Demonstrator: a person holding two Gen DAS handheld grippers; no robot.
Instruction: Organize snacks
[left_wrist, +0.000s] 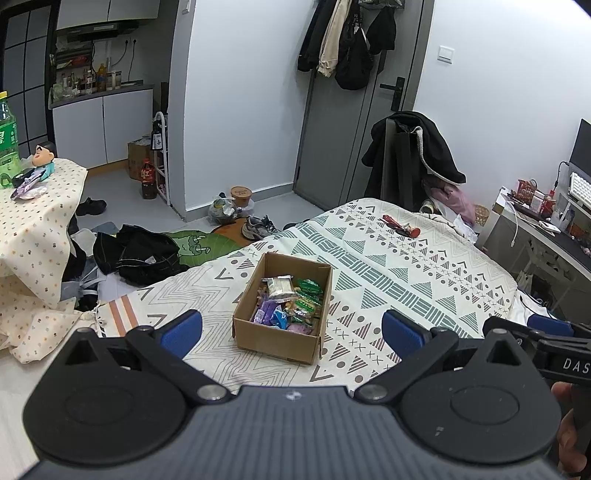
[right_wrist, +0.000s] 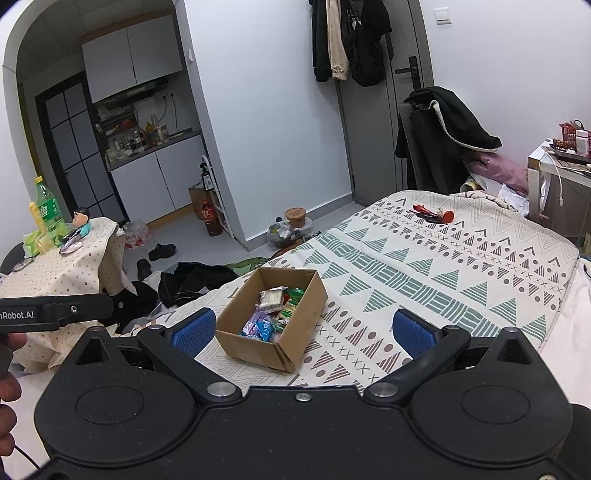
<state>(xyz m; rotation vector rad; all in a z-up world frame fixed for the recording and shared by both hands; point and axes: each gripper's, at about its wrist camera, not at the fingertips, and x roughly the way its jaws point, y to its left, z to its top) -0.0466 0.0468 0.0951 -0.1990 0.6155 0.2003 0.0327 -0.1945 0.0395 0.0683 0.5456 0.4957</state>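
Left wrist view: our left gripper (left_wrist: 291, 332) hangs above the patterned bedspread (left_wrist: 406, 266), blue pads spread wide with nothing between them. An open cardboard box (left_wrist: 275, 338) of wrapped snacks (left_wrist: 291, 301) sits near the bed's left edge. Our right gripper (right_wrist: 303, 332) also has its fingers well apart, the box (right_wrist: 258, 349) just ahead of it.

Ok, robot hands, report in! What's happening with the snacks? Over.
Left claw open, empty. Right claw open, empty. Snacks piled in the cardboard box on the bed. Nothing between claws and box.
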